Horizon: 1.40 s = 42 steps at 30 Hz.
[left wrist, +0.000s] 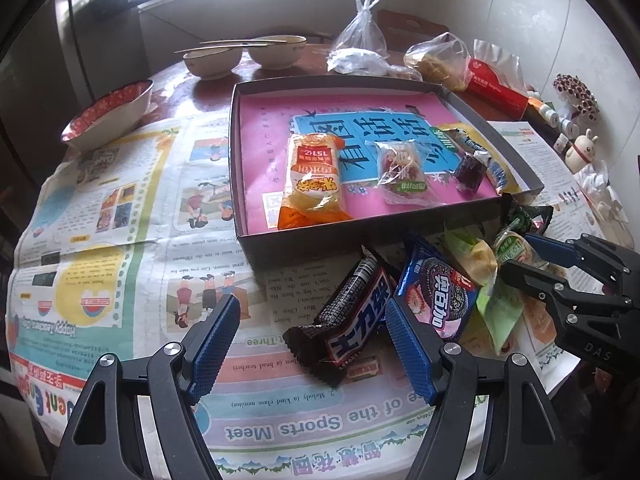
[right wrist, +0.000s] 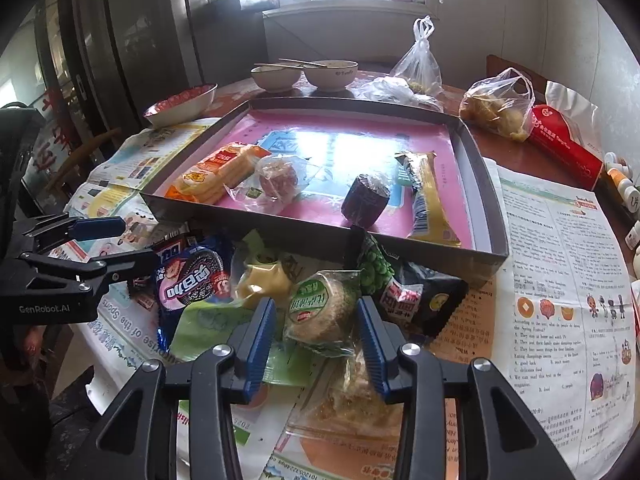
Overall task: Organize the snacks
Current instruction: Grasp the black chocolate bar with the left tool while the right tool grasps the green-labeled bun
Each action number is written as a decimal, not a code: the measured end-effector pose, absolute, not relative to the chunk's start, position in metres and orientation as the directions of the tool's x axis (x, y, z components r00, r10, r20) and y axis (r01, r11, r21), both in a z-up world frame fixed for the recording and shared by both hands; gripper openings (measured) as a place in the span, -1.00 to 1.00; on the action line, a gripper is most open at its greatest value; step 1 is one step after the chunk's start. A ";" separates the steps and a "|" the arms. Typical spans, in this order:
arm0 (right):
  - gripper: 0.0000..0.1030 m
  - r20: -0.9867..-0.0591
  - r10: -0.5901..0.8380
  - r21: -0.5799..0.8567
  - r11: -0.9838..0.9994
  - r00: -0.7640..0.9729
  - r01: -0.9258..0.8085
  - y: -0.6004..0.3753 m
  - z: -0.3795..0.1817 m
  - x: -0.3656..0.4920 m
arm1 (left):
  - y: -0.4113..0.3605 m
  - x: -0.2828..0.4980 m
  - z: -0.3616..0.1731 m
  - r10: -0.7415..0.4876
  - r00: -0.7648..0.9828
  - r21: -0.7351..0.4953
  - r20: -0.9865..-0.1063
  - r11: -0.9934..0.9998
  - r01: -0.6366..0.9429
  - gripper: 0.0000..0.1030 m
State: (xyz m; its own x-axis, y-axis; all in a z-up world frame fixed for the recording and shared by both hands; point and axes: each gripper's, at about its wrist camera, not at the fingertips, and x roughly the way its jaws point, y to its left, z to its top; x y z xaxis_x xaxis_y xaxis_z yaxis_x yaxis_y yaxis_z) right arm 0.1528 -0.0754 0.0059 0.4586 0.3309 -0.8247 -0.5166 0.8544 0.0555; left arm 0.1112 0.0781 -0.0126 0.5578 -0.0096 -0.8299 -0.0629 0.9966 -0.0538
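Our right gripper (right wrist: pixel 316 320) hugs the round green-labelled wrapped cake (right wrist: pixel 320 312) for the shallow grey box (right wrist: pixel 490 216); our left gripper (left wrist: pixel 312 344) waits open.

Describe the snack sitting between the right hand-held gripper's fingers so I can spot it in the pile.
Start at the shallow grey box with the pink lining, then drop to the loose pile on the newspaper before its near wall. The snack is the round, pale cake in clear wrap, between the fingers of the right hand-held gripper. Its round green label separates it from the blue cookie pack and the black pea bag.
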 end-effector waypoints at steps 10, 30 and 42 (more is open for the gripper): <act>-0.18 -0.825 0.317 0.021 0.845 0.469 -0.534 -0.068 0.001 0.154 | 0.079 0.117 -0.016 -0.017 0.558 -0.052 -0.830 0.998 -0.047 0.48; -0.21 -0.828 0.310 0.012 0.843 0.467 -0.537 -0.070 0.000 0.156 | 0.076 0.125 -0.027 -0.054 0.529 -0.029 -0.847 0.998 0.056 0.44; -0.27 -0.816 0.313 0.017 0.853 0.485 -0.521 -0.069 0.000 0.161 | 0.073 0.130 -0.030 -0.133 0.533 -0.088 -0.836 0.990 0.110 0.03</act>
State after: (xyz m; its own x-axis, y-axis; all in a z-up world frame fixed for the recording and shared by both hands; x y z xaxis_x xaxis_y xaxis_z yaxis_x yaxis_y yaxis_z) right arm 0.1609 -0.0688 0.0001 0.4854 0.3128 -0.8164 -0.5212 0.8533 0.0170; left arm 0.1302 0.0732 -0.0303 0.5330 -0.1334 -0.8356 0.1095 0.9901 -0.0882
